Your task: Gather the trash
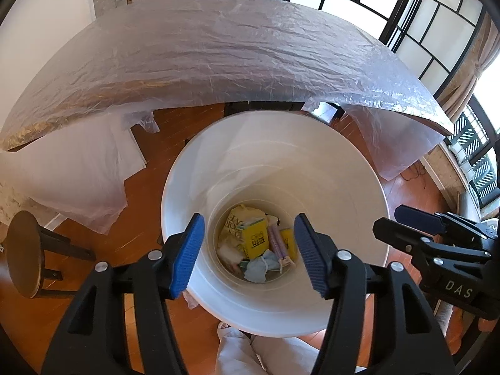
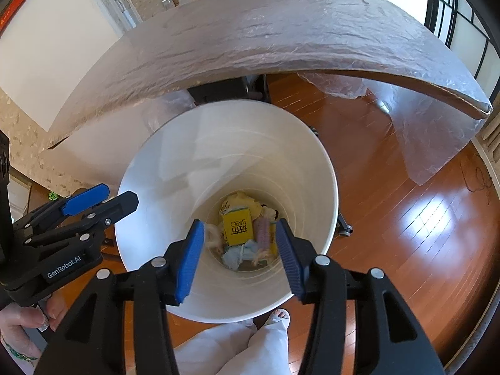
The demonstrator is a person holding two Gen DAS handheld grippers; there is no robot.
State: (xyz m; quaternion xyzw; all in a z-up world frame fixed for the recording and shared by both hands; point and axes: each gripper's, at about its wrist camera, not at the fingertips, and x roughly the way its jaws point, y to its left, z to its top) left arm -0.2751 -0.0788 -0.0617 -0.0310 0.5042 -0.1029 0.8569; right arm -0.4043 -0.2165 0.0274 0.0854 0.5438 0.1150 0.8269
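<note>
Both released tools (image 1: pixel 248 251) (image 2: pixel 239 256) hover above upright bin (image 1: pixel 275 143), yellow box (image 1: pixel 256 240) lying inside

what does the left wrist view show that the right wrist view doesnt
Only the left wrist view shows the round dark stool on the floor and the right gripper from the side.

Only the right wrist view shows the hand under the left gripper, a bare foot beside the bin, and a wheeled base behind it.

Both show the white bin with a yellow box among the trash, the plastic-covered table, the wooden floor, and open, empty jaws.
</note>
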